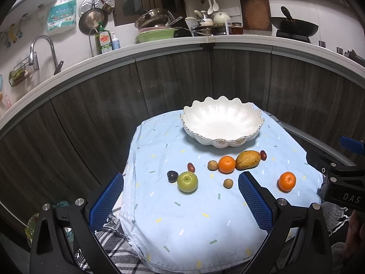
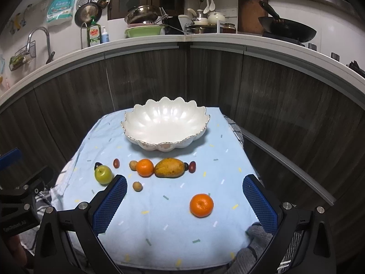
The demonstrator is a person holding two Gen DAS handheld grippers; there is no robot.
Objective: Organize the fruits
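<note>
So the fruit lies loose on the blue cloth (image 2: 159, 228) in front of the empty scalloped white bowl (image 2: 165, 123) — mango (image 2: 169, 168) touching a tangerine (image 2: 144, 167), green apple (image 1: 187, 181) apart at left, a second tangerine (image 2: 201, 205) nearest me. My right gripper (image 2: 184, 203) gapes wide around that one, touching nothing; my left gripper (image 1: 181, 201) is equally spread and empty.

Dim indoor light, sharp centre, heavy fisheye bending, black vignetted corners.
</note>
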